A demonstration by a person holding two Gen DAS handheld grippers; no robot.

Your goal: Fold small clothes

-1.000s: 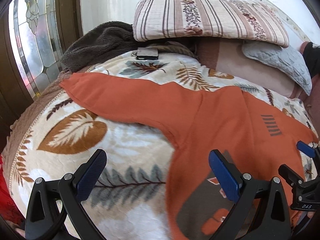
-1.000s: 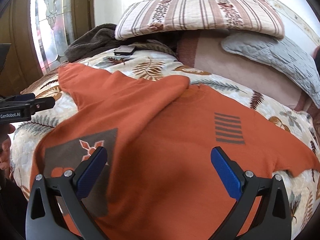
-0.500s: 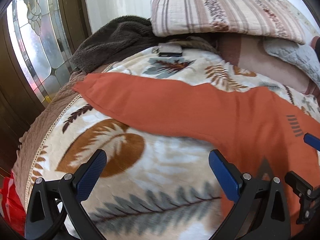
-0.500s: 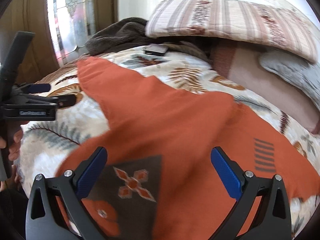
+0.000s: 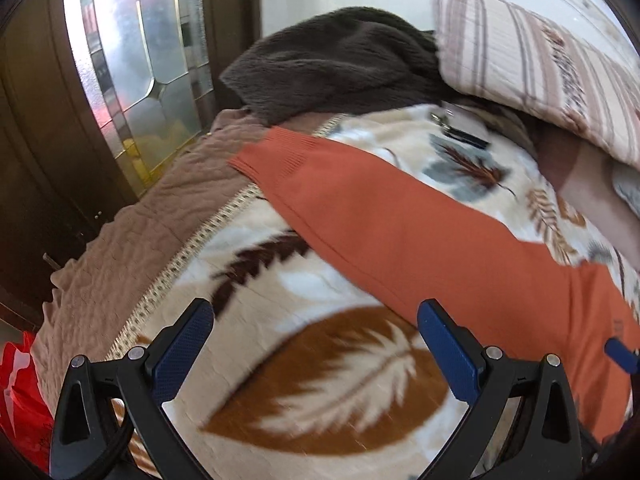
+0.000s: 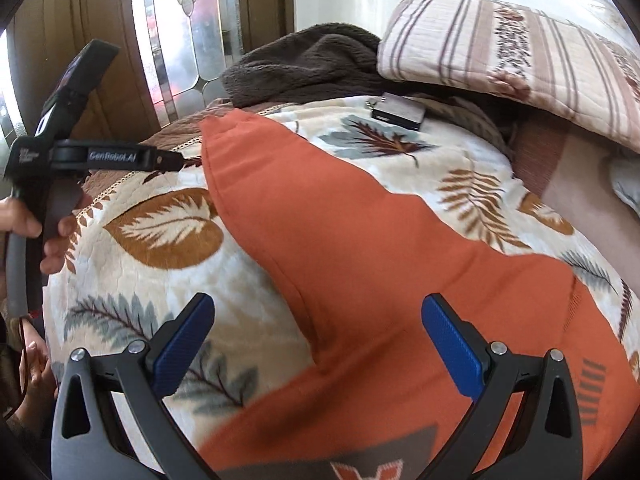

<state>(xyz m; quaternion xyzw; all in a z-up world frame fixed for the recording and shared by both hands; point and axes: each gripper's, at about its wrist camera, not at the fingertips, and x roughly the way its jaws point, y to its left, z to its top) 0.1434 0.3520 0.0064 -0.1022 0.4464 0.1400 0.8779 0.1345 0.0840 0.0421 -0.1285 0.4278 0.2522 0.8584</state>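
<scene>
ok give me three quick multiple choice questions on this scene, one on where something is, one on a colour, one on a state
1. Where does the small dark flat item lie?
A. on the leaf-print blanket, near the striped pillow
B. on the orange sweater
C. in the right gripper

2. What colour is the sweater spread on the bed?
A. grey
B. orange
C. dark green

3. How do the left gripper and the right gripper stand?
A. both shut on the sleeve
B. one open, one shut
C. both open, holding nothing

Answers: 1 A, it rests on the blanket just below the pillow's edge. 2 B, sleeve and body are plainly orange. 3 C, each pair of blue pads is wide apart with nothing between.
</scene>
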